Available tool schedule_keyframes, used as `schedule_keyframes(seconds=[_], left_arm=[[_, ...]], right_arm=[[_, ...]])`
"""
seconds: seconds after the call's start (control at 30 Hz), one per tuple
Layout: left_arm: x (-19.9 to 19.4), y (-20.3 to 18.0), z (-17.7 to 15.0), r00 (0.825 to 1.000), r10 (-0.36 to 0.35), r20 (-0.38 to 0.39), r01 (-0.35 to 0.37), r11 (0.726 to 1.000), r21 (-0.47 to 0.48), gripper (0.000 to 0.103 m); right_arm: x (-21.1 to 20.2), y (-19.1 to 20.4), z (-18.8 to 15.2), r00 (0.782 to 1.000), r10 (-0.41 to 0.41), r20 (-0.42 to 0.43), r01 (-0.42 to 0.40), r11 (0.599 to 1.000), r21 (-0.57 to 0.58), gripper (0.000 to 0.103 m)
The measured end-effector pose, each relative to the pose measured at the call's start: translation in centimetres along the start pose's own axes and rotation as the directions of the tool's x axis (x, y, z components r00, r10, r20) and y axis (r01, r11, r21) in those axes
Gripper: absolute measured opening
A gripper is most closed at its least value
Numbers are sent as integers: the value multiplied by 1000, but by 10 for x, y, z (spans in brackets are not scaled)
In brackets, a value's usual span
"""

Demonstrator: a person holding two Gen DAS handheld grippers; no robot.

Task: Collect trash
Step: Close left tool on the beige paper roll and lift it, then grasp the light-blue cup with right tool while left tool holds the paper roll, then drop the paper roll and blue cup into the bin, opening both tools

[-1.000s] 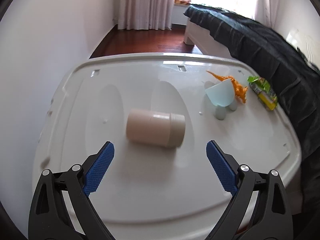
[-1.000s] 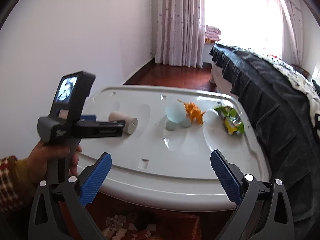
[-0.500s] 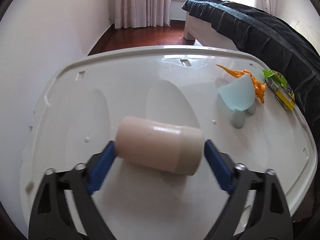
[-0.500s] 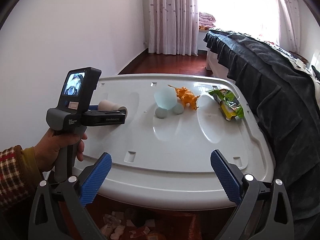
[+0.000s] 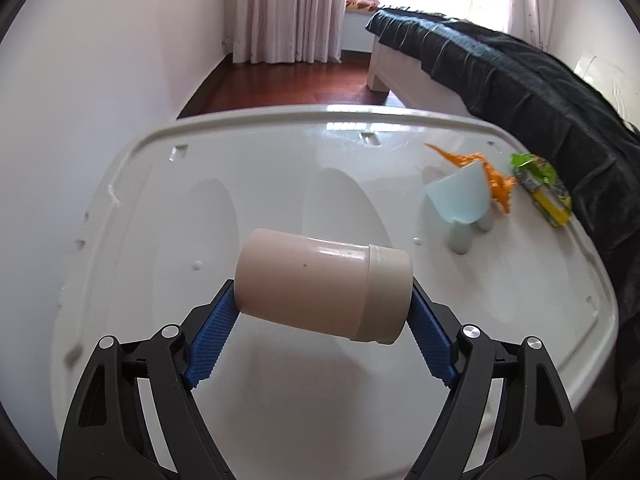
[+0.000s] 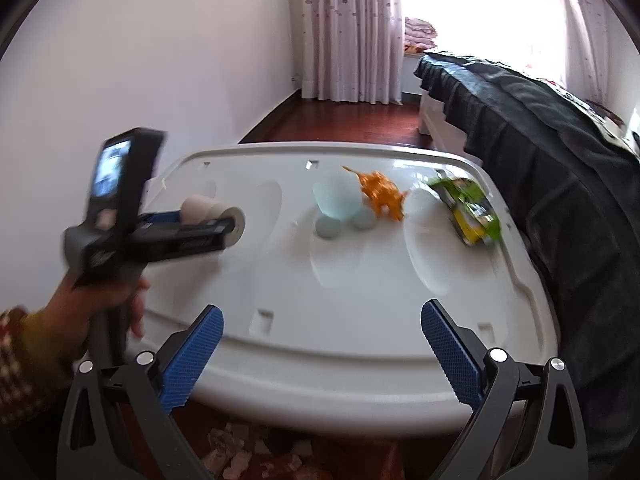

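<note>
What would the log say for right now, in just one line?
left gripper: shut on beige cup, lifted off white lid | right gripper: open, empty | snack wrapper: on lid

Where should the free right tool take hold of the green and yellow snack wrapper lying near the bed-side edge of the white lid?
Probably across its narrow width near the middle, coming from above. The snack wrapper lies flat and long on the white lid, so its long side edges give opposing faces. The right tool is open and empty. Coming from above also avoids the orange toy dinosaur beside it.
</note>
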State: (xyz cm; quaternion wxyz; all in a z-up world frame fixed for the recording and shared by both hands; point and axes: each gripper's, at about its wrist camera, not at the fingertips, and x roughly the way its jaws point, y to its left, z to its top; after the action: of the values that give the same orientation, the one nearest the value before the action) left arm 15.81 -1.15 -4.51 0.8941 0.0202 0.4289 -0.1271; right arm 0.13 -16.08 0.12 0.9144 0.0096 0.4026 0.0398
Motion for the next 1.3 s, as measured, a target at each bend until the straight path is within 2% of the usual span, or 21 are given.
schedule_keyframes(seconds=[0.1,0.23,0.43,0.53,0.67,0.73,0.8,0.9,1.03,1.3], left_arm=[[-22,-1,-5,1000,-10,26,10,1000,-3,79],[-44,4,-14,998,-26,55,27,999,-20,79],[-51,11,-19,997,-45,62,47,999,-25,79],[-50,16,-20,996,-64,55,66,997,-46,79],[-51,17,-20,995,-76,60,79,995,-52,79],[-52,16,-19,994,-86,64,89,994,-55,79],[-53,15,-18,994,-91,67,95,994,-58,79],[-52,13,-19,993,-97,64,101,993,-59,79],[-52,13,-20,993,-97,65,101,993,-57,79],[-60,8,-22,991,-103,89,108,993,-54,79]], right_arm=[[23,2,23,1000,-1,15,1,1000,-20,98],[73,3,55,1000,-8,19,8,1000,-29,98],[155,2,82,995,-44,-86,43,999,-7,92],[176,3,88,992,-53,-114,53,999,-4,90],[198,5,93,985,-91,-148,88,996,-24,81],[206,3,95,980,-114,-163,110,993,-31,74],[212,2,97,973,-136,-184,131,991,-39,62],[215,2,98,969,-152,-196,142,988,-61,61],[205,6,95,971,-167,-170,151,983,-101,61],[161,11,87,984,-135,-120,123,987,-102,61]])
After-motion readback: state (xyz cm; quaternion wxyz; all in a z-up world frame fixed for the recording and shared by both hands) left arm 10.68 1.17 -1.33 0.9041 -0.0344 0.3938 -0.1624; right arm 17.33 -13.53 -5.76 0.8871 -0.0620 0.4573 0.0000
